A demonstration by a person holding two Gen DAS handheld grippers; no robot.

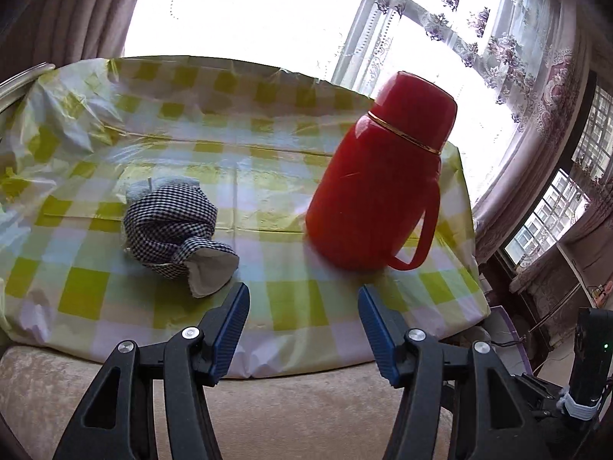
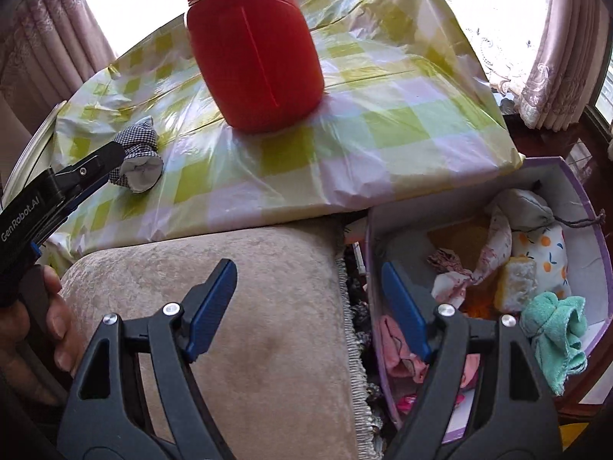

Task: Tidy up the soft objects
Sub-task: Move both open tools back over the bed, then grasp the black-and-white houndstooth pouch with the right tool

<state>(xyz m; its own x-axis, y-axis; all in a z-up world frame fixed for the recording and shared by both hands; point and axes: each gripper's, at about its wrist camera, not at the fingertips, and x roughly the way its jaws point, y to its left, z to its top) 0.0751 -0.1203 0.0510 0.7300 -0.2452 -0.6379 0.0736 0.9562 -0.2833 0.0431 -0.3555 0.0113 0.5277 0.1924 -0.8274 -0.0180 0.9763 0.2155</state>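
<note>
A black-and-white checked cloth bundle point(image 1: 172, 230) with a white end lies on the green-checked tablecloth point(image 1: 268, 161), left of centre. My left gripper point(image 1: 302, 295) is open and empty, just in front and to the right of the bundle. The right wrist view shows the bundle point(image 2: 138, 153) at far left with the left gripper beside it. My right gripper point(image 2: 310, 268) is open and empty above the beige cushion edge. A purple-rimmed box point(image 2: 601, 237) at the right holds several soft items, among them a mint towel point(image 2: 555, 329) and a fruit-print pouch point(image 2: 544, 253).
A red thermos jug point(image 1: 383, 176) with a handle stands on the table right of the bundle, and shows in the right wrist view point(image 2: 256, 50). A beige cushion point(image 2: 230, 287) lies in front of the table. Curtains and windows are behind.
</note>
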